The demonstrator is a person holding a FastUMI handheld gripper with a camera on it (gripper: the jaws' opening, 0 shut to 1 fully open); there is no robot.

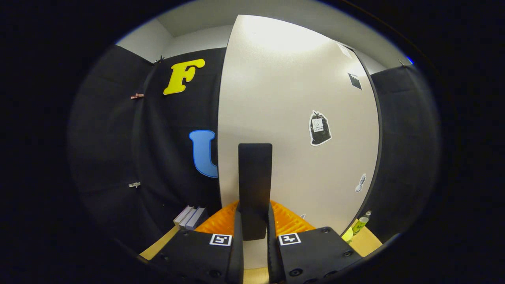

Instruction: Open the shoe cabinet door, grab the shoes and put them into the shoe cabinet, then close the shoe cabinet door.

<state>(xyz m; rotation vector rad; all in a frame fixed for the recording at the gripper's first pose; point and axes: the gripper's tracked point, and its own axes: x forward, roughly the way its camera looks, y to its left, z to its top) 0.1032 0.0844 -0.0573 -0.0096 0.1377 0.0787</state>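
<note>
The white shoe cabinet door (284, 98) stands upright right in front of me. Its left edge runs against the black cloth wall. A black vertical handle (255, 177) sticks out from the door's lower middle. My gripper (254, 223) has one finger on each side of the handle's lower end, and both press against it. The door face carries a black bag sticker (319, 128) to the right of the handle and a small pale sticker (360, 183) lower down.
A wooden tabletop (365, 242) lies below the door. A few books (191, 217) rest on it left of the fingers. A green bottle (361, 223) and a yellow object (347, 234) stand right of them, by the door's right edge.
</note>
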